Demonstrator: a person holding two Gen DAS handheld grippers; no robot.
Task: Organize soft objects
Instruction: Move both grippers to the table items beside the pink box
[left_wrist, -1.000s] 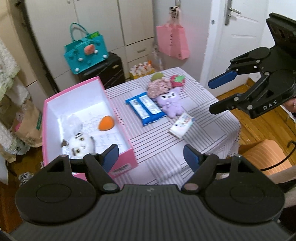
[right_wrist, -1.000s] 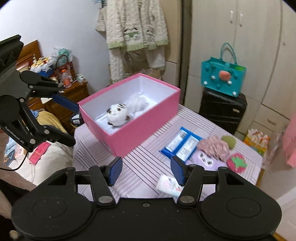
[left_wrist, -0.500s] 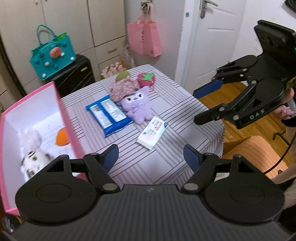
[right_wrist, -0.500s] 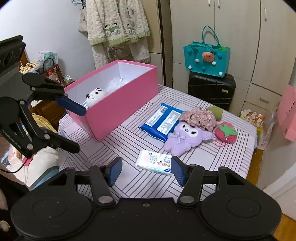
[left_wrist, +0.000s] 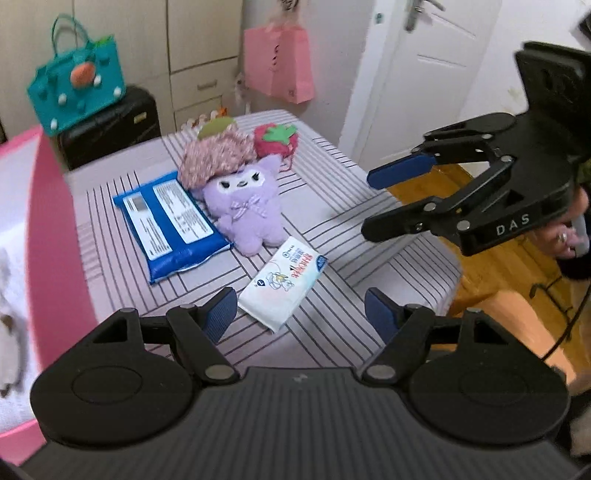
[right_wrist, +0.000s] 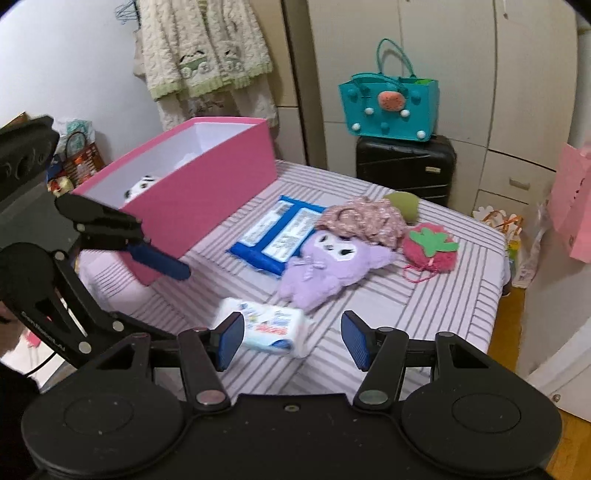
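Note:
A purple plush (left_wrist: 247, 210) lies in the middle of the striped table (left_wrist: 332, 206), with a pink knitted cap (left_wrist: 218, 155) at its head. Behind them sit a red strawberry toy (left_wrist: 275, 140) and a green soft piece (left_wrist: 216, 125). A white tissue pack (left_wrist: 284, 280) lies nearest me, just ahead of my open left gripper (left_wrist: 301, 314). A blue wipes pack (right_wrist: 280, 232) lies beside the plush. The pink box (right_wrist: 199, 195) holds a white plush (right_wrist: 142, 184). My right gripper (right_wrist: 292, 341) hangs open above the tissue pack (right_wrist: 266, 328), gripping nothing.
A teal bag (right_wrist: 388, 107) sits on a black suitcase (right_wrist: 406, 166) behind the table. A pink paper bag (left_wrist: 277, 62) hangs on the wall by the white door (left_wrist: 424, 74). Wooden floor (left_wrist: 424, 192) lies past the table's right edge. Knitted clothes (right_wrist: 207, 48) hang behind the box.
Both grippers have come down and closer to the table. The left view has swung away from the box toward the tissue pack and plush. Their jaws look unchanged.

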